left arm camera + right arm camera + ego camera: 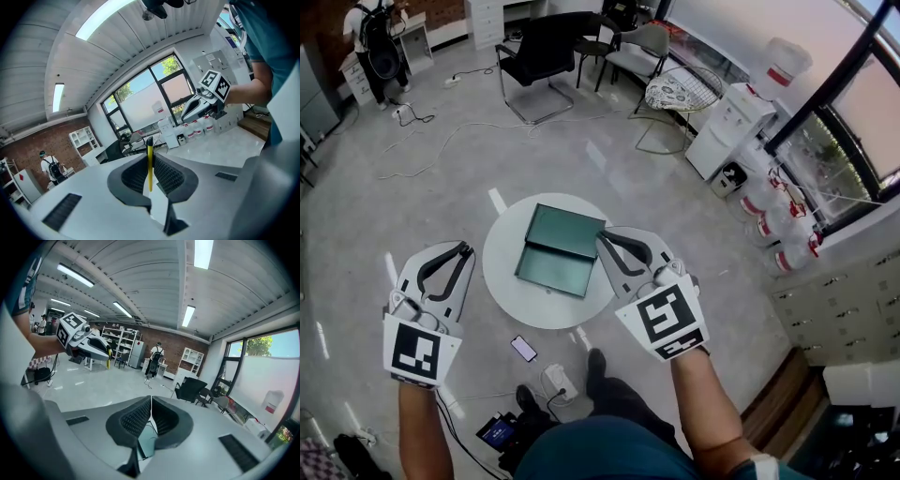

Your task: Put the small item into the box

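A dark green box (558,248) lies open on the round white table (511,286). My left gripper (465,249) is held left of the table, shut on a thin yellow item (150,166) with a black tip that stands upright between the jaws. From the right gripper view, that yellow item (108,363) sticks out at the left gripper's (105,355) tip. My right gripper (602,238) hovers by the box's right edge, jaws shut with nothing between them (151,406). Both gripper cameras look out over the room, so neither shows the box.
A phone (523,348) and a power strip (556,380) lie on the floor in front of the table, by the person's shoe. A black chair (546,52) stands behind, water bottles (769,220) at the right. A person (375,37) stands far back left.
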The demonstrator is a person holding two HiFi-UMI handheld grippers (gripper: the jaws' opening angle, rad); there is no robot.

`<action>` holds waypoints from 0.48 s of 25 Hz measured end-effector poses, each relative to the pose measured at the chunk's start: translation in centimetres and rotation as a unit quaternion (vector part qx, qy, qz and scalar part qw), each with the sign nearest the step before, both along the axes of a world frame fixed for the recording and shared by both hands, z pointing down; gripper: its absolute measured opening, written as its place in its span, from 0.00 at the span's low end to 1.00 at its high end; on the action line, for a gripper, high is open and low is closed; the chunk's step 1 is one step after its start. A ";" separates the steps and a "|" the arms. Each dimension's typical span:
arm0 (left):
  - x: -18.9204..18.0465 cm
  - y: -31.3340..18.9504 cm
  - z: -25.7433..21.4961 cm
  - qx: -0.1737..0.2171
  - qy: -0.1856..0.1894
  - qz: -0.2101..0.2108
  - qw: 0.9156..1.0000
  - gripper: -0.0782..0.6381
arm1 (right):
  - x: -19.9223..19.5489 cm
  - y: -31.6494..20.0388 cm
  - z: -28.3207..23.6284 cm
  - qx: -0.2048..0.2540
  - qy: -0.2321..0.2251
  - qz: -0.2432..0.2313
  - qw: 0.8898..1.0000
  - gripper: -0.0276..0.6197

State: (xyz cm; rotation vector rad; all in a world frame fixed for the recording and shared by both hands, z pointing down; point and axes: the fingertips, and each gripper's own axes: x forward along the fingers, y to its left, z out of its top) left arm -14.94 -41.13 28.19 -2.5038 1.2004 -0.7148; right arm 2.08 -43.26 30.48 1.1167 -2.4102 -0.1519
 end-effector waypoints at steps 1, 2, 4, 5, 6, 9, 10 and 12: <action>0.5 -0.5 0.9 -0.006 -0.003 0.003 1.000 0.18 | 0.4 -0.3 0.7 -0.004 -0.001 0.002 1.000 0.10; 1.0 -1.0 1.7 -0.012 -0.004 0.006 1.000 0.18 | 0.9 -0.6 1.4 -0.009 -0.001 0.004 1.000 0.10; 1.9 -2.2 3.3 -0.025 -0.003 0.009 1.000 0.18 | 1.7 -1.5 2.7 -0.018 -0.002 0.008 1.000 0.10; 2.3 -2.8 4.1 -0.032 -0.002 0.010 0.999 0.18 | 2.2 -1.9 3.4 -0.022 -0.002 0.010 1.000 0.10; 2.7 -3.5 5.1 -0.039 -0.001 0.011 0.999 0.18 | 2.6 -2.4 4.2 -0.026 -0.002 0.012 1.000 0.10; 3.4 -5.2 8.5 -0.058 -0.004 0.016 0.998 0.18 | 3.6 -3.7 6.8 -0.036 -0.002 0.022 0.999 0.10; 3.5 -5.7 9.7 -0.065 -0.008 0.018 0.998 0.18 | 3.9 -4.1 7.7 -0.040 -0.002 0.026 0.999 0.10; 3.7 -6.8 12.2 -0.080 -0.017 0.019 0.996 0.18 | 4.5 -4.9 9.4 -0.049 -0.004 0.032 0.998 0.10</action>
